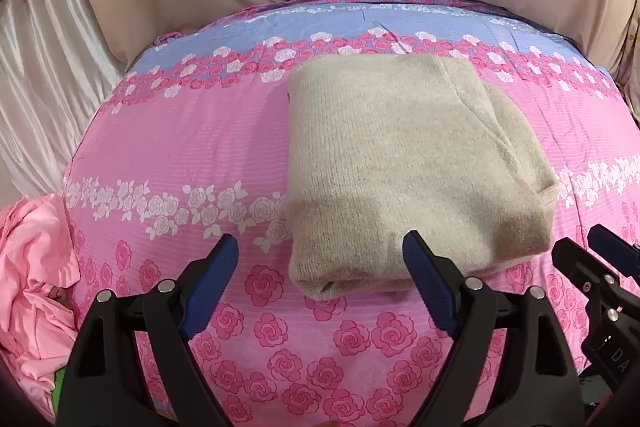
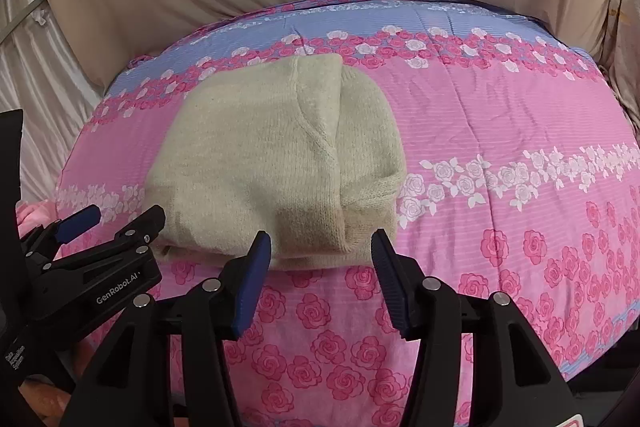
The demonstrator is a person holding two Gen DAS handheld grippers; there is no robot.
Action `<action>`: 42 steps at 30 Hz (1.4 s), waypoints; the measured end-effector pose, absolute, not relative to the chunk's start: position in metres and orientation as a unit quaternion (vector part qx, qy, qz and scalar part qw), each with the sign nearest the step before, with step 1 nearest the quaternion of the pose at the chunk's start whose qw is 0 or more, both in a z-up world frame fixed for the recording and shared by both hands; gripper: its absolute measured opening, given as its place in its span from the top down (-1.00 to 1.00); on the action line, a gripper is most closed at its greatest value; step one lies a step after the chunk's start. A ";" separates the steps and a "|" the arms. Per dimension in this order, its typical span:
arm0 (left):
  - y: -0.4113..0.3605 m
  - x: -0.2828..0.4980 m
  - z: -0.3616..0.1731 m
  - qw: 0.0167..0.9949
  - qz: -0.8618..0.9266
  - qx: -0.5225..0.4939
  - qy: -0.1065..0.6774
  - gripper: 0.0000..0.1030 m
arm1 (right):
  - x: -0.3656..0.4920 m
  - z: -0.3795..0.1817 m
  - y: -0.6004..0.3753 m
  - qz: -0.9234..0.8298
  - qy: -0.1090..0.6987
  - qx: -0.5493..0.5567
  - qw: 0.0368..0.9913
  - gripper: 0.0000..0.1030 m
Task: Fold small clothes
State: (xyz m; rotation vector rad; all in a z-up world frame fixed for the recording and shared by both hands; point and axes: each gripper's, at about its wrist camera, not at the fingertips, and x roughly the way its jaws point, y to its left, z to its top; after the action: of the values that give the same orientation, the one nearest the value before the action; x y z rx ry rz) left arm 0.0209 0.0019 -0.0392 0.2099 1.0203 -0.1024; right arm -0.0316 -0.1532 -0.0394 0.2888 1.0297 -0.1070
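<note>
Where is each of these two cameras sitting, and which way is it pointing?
Left wrist: sits on the left gripper, looks forward over the floral bedspread at the folded beige sweater; pink clothes at left; right gripper's tip at the right edge.
Right wrist: sits on the right gripper, same direction; left gripper at left.
Shared: sweater, bedspread, both grippers open.

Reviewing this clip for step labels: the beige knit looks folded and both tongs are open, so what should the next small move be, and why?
Probably set the left tongs on the crumpled pink garment at the bed's left edge. The beige sweater already lies as a compact folded bundle on the floral bedspread. Both the left and the right tongs are open and hold nothing, just short of its near edge.
</note>
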 end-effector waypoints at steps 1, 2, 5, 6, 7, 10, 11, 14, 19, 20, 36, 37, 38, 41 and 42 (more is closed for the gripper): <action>0.002 0.020 -0.039 0.866 -0.051 0.100 0.487 -0.59 | -0.032 -0.039 -0.153 -0.052 0.491 0.137 0.859 -0.02; 0.002 0.020 -0.039 0.866 -0.051 0.100 0.488 -0.59 | -0.032 -0.039 -0.153 -0.053 0.491 0.138 0.859 -0.03; 0.003 0.021 -0.041 0.863 -0.053 0.098 0.493 -0.60 | -0.033 -0.039 -0.154 -0.053 0.491 0.137 0.859 -0.05; 0.004 0.021 -0.042 0.863 -0.054 0.096 0.494 -0.60 | -0.032 -0.040 -0.154 -0.052 0.492 0.139 0.858 -0.06; 0.004 0.021 -0.042 0.862 -0.054 0.095 0.495 -0.60 | -0.032 -0.040 -0.154 -0.053 0.492 0.140 0.857 -0.06; 0.005 0.022 -0.044 0.861 -0.052 0.092 0.498 -0.60 | -0.031 -0.041 -0.152 -0.056 0.495 0.141 0.855 -0.07; 0.005 0.023 -0.045 0.860 -0.051 0.091 0.499 -0.60 | -0.031 -0.041 -0.151 -0.057 0.495 0.142 0.855 -0.07; 0.007 0.024 -0.046 0.859 -0.051 0.087 0.501 -0.60 | -0.030 -0.042 -0.150 -0.056 0.494 0.142 0.856 -0.07; 0.010 0.027 -0.050 0.856 -0.050 0.082 0.509 -0.60 | -0.028 -0.043 -0.149 -0.057 0.496 0.143 0.855 -0.08; 0.010 0.027 -0.050 0.855 -0.050 0.081 0.509 -0.60 | -0.028 -0.043 -0.148 -0.057 0.496 0.143 0.855 -0.08; 0.006 0.026 -0.049 0.857 -0.058 0.086 0.505 -0.60 | -0.027 -0.044 -0.149 -0.060 0.495 0.144 0.855 -0.08; 0.005 0.026 -0.049 0.857 -0.058 0.087 0.505 -0.60 | -0.028 -0.044 -0.150 -0.060 0.495 0.144 0.855 -0.08; 0.004 0.026 -0.049 0.857 -0.058 0.087 0.505 -0.60 | -0.027 -0.044 -0.150 -0.061 0.494 0.144 0.855 -0.08; 0.004 0.026 -0.049 0.857 -0.058 0.086 0.505 -0.60 | -0.027 -0.044 -0.150 -0.061 0.495 0.144 0.855 -0.09; 0.004 0.027 -0.049 0.857 -0.058 0.086 0.505 -0.60 | -0.027 -0.044 -0.150 -0.061 0.494 0.144 0.855 -0.09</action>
State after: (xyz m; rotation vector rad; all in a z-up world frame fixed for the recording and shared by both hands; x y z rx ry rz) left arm 0.0268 0.0041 -0.0486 0.1817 1.0607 -0.1223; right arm -0.0272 -0.1499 -0.0437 0.3029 1.0391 -0.1291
